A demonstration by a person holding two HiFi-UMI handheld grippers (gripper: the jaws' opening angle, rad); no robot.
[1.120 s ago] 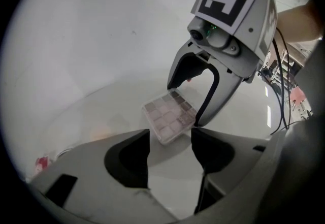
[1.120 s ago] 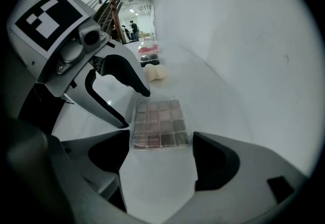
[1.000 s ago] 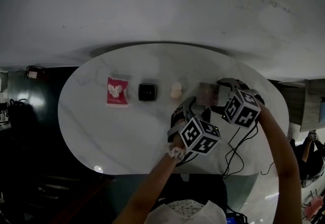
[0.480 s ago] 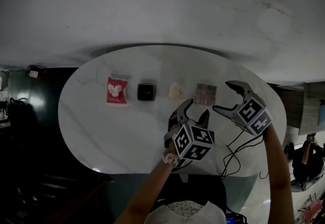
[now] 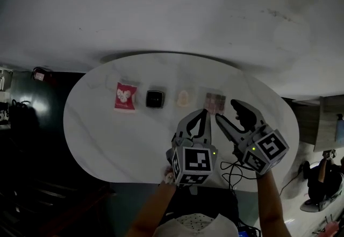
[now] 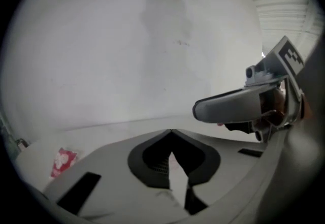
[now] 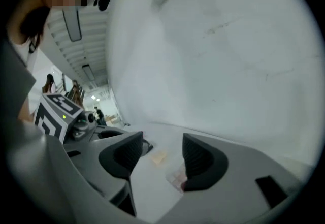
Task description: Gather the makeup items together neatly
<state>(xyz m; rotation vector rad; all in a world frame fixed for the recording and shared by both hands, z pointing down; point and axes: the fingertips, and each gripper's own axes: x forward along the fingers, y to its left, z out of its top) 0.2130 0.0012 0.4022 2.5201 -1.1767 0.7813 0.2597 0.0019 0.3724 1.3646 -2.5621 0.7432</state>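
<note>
Raised from the table point(image 5: 107, 139), left gripper point(image 5: 203, 115) closed (right gripper point(image 5: 226, 110) just narrowing, empty).

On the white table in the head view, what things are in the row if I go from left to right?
red packet with white flowers → black square case → small cream item → pinkish palette

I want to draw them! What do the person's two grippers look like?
The left gripper and right gripper are grey, with dark ribbed pads inside curved jaws. Each carries a cube with black-and-white square markers and a green light. Black cables trail beneath. Both pairs of jaws have just been closing on nothing.
</note>
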